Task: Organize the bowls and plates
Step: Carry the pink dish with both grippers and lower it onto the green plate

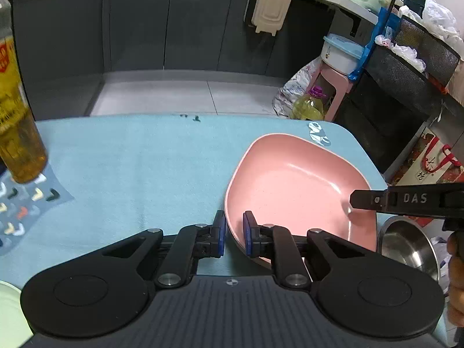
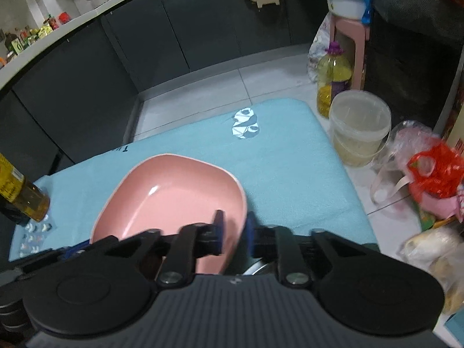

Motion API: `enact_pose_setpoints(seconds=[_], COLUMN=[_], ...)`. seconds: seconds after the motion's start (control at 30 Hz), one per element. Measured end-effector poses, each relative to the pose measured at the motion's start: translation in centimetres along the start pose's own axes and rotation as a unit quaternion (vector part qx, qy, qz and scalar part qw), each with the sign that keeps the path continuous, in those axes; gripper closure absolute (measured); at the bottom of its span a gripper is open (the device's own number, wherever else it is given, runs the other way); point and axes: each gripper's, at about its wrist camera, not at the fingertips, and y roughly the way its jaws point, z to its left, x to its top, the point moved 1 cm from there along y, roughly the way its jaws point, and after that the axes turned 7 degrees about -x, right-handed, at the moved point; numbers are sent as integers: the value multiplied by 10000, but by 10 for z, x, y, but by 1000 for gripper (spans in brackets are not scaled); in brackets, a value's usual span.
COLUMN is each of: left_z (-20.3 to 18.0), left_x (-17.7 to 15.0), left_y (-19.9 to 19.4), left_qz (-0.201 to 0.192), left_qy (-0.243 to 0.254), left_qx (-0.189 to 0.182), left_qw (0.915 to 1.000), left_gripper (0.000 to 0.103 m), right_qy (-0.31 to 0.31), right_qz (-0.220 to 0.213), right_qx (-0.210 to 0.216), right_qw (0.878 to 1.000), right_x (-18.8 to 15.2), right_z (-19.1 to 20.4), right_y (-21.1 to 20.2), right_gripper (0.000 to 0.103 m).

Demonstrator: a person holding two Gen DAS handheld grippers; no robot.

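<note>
A pink squarish plate (image 1: 293, 185) lies on the blue cloth. My left gripper (image 1: 233, 233) straddles its near left rim, one finger outside and one inside; the jaws stand narrow, and I cannot tell whether the pads press the rim. My right gripper (image 2: 234, 227) straddles the plate's near right rim (image 2: 174, 197) in the same way. The right gripper also shows in the left wrist view (image 1: 352, 200), over the plate's right side. A steel bowl (image 1: 406, 246) sits low at the right, partly hidden. A pale green dish edge (image 1: 10, 313) shows at the bottom left.
An oil bottle (image 1: 17, 133) stands on a patterned cloth (image 1: 26, 203) at the table's left. Off the right edge are a plastic tub (image 2: 359, 127), an oil jug (image 2: 333, 78), bags (image 2: 432, 174) and a pink stool (image 1: 336, 87). Dark cabinets (image 1: 145, 29) stand behind.
</note>
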Motion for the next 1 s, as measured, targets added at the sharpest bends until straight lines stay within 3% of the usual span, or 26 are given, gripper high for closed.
enact_pose_setpoints(seconds=[0.57, 1.0], left_z=[13, 71], left_x=[-12, -48], left_y=[-85, -177], left_qz=[-505, -1063], left_qy=[9, -287], left_qx=[-43, 254], left_qw=[9987, 9936], left_gripper=[91, 91], right_qy=[-154, -767], right_qz=[-204, -158], right_qx=[436, 1002], right_qw=[9987, 9919], right_x=[-16, -44], right_z=[29, 97], right_y=[-64, -97], right_gripper=[95, 95])
